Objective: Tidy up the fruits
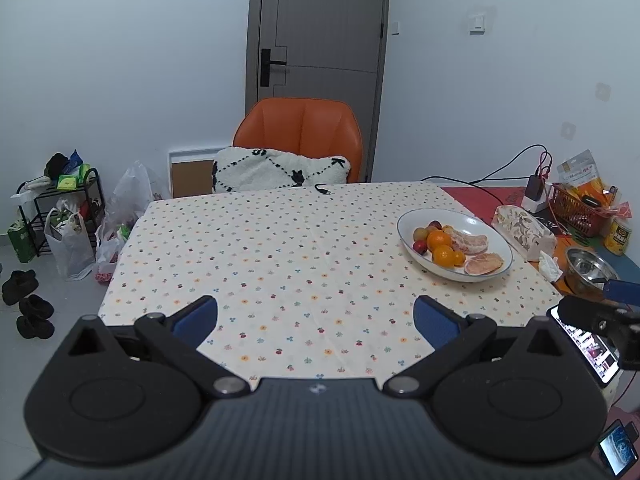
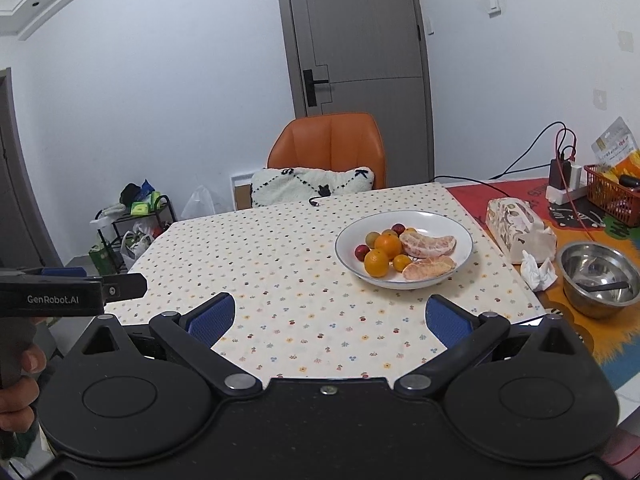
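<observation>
A white bowl (image 1: 488,222) (image 2: 460,236) stands on the dotted tablecloth (image 1: 260,248) (image 2: 280,264), right of centre. It holds oranges (image 1: 439,240) (image 2: 388,245), peeled citrus segments (image 1: 470,242) (image 2: 428,245) and small red and yellow fruits (image 1: 420,245) (image 2: 362,251). My left gripper (image 1: 316,316) hovers open over the near table edge, well short and left of the bowl, with nothing between its blue pads. My right gripper (image 2: 330,314) is open too, empty, just in front of the bowl. The left gripper's body shows at the left edge of the right wrist view, held by a hand (image 2: 20,384).
An orange chair (image 1: 300,136) (image 2: 330,148) with a white cushion (image 1: 280,170) stands at the far side. Right of the bowl lie a tissue pack (image 2: 518,228), crumpled tissue (image 2: 536,270), a steel bowl (image 2: 598,276), a red basket (image 2: 612,196) and cables. Bags and a rack (image 1: 60,208) sit on the floor at left.
</observation>
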`<action>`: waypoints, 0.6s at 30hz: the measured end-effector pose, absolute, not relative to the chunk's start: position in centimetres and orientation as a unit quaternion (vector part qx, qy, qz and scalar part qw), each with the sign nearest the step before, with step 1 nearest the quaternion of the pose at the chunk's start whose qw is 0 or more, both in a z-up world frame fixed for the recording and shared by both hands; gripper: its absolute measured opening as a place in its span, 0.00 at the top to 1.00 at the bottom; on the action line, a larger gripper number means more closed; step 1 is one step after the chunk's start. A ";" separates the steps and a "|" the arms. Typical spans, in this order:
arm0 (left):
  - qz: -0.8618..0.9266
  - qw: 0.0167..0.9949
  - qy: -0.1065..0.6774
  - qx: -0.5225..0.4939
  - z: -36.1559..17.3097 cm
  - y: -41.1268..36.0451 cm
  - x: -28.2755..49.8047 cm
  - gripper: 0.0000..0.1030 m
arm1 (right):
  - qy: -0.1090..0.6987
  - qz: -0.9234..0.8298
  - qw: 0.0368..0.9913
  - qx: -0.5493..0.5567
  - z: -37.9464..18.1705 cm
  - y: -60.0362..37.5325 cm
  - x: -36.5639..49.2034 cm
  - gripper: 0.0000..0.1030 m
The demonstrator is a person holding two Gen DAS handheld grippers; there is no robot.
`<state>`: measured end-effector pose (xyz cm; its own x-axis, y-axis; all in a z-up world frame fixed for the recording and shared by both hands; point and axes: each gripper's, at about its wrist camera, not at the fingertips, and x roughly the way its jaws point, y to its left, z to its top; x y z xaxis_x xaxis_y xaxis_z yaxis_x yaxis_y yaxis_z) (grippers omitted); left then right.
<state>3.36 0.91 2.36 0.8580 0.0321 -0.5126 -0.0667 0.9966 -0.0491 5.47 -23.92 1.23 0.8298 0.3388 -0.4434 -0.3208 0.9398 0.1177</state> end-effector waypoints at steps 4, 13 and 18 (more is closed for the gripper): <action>0.020 0.961 0.273 -0.040 2.2 1.0 3.5 0.00 | 0.233 0.175 0.956 0.023 1.2 -24.1 5.5 0.00; 0.025 0.961 0.274 -0.038 2.1 1.0 3.5 0.00 | 0.236 0.167 0.957 0.019 0.9 -24.1 5.6 0.00; 0.024 0.960 0.275 -0.039 2.1 1.3 3.5 0.00 | 0.236 0.168 0.957 0.011 0.8 -23.9 5.7 0.00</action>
